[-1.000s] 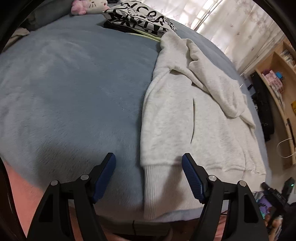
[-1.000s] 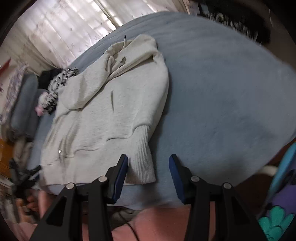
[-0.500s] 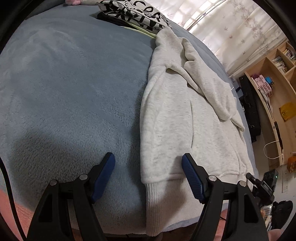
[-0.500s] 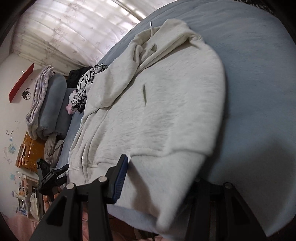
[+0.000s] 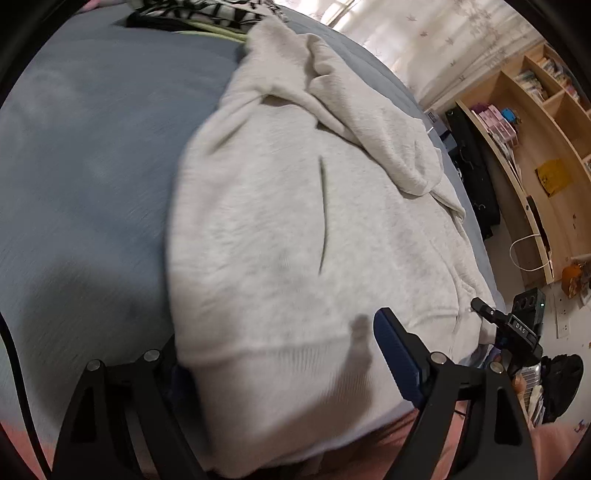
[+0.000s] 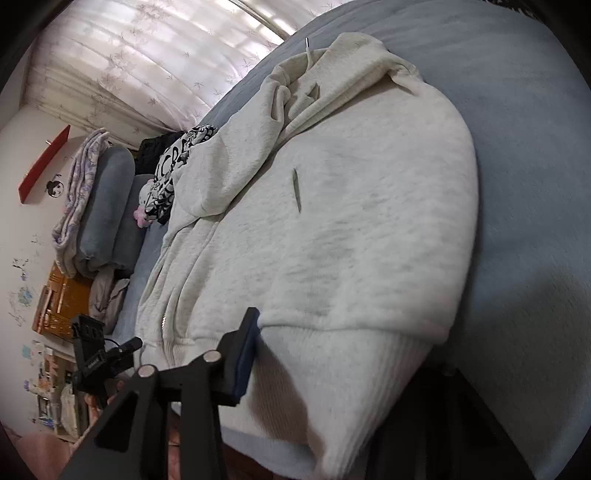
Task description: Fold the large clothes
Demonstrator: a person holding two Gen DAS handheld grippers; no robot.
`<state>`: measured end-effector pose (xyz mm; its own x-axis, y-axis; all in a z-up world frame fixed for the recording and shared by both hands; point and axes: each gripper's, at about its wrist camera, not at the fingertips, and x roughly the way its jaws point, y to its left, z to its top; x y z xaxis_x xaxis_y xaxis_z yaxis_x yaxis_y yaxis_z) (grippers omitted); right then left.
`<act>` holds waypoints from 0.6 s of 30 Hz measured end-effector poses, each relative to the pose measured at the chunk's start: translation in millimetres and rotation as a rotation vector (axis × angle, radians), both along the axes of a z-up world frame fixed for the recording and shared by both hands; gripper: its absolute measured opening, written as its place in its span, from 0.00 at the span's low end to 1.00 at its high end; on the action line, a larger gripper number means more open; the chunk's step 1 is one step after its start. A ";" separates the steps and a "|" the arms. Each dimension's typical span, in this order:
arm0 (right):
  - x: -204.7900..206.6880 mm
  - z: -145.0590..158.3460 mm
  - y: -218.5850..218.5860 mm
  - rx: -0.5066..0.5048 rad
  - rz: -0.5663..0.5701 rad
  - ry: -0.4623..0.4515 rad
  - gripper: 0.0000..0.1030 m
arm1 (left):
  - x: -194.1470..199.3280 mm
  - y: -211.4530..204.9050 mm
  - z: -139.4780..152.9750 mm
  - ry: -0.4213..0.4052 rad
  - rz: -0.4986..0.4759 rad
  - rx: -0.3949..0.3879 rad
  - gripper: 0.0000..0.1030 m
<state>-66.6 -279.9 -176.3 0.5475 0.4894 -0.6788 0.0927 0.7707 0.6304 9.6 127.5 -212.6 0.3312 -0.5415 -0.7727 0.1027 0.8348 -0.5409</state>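
Observation:
A light grey hoodie (image 5: pixel 288 229) lies flat on the blue bed (image 5: pixel 85 155), hood end far from me, ribbed hem (image 5: pixel 280 391) at the near edge. My left gripper (image 5: pixel 280 365) is open, its jaws straddling the hem's left corner; the left finger is hidden under the cloth. In the right wrist view the hoodie (image 6: pixel 351 229) fills the middle. My right gripper (image 6: pixel 343 373) is open and straddles the ribbed hem's right corner (image 6: pixel 343 380); its right finger is hidden under the fabric.
A black-and-white patterned garment (image 5: pixel 207 11) lies at the bed's far end. Wooden shelves (image 5: pixel 535 155) stand to the right. Rolled blankets and pillows (image 6: pixel 99 210) lie at the head of the bed. The blue blanket (image 6: pixel 535 184) stretches right of the hoodie.
Both grippers moved forward onto the hoodie's hem. The cloth now lies between each pair of open jaws and covers one finger of each.

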 end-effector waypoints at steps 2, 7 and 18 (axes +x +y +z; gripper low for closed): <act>3.2 2.9 4.3 -0.001 0.005 -0.012 0.21 | 6.5 -7.7 3.1 -0.013 0.000 -0.029 0.69; -1.2 26.3 14.7 -0.071 -0.021 -0.061 0.18 | 20.3 -31.3 7.2 -0.020 0.045 -0.165 0.21; -40.9 82.1 23.5 -0.072 -0.031 -0.176 0.14 | -24.3 12.3 64.8 -0.054 0.198 -0.226 0.14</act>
